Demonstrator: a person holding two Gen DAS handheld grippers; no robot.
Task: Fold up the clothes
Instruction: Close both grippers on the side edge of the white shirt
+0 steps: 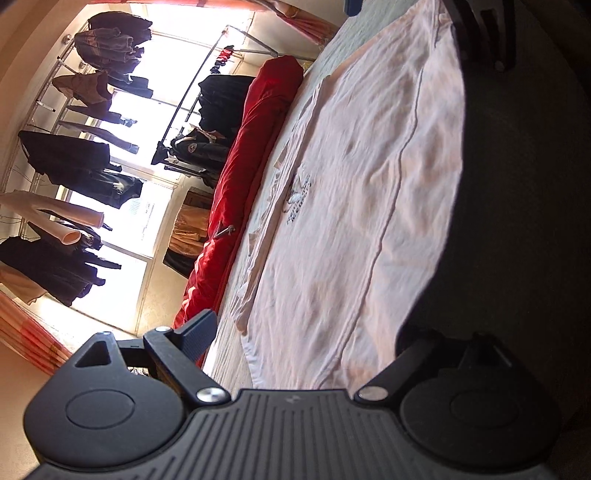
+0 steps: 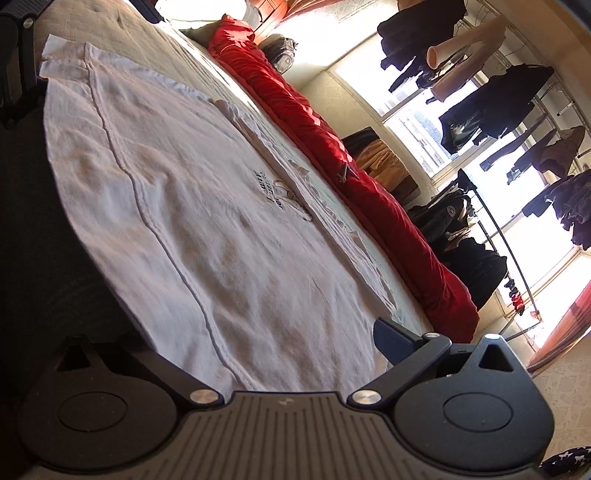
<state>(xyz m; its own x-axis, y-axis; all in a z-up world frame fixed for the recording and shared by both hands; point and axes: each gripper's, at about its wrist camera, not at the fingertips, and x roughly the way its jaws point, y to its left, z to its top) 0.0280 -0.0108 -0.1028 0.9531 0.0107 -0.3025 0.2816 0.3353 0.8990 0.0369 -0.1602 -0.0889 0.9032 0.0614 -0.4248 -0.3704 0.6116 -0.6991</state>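
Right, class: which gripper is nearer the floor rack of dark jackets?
Right. The right gripper is at the end of the white shirt nearest the rack, across the red duvet; the left gripper is at the opposite end.

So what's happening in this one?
A person holds two grippers over a white T-shirt spread flat on a bed, with a rolled red quilt beyond it. The left gripper and right gripper are both open at the shirt's near edge, gripping nothing. No fold is made yet.
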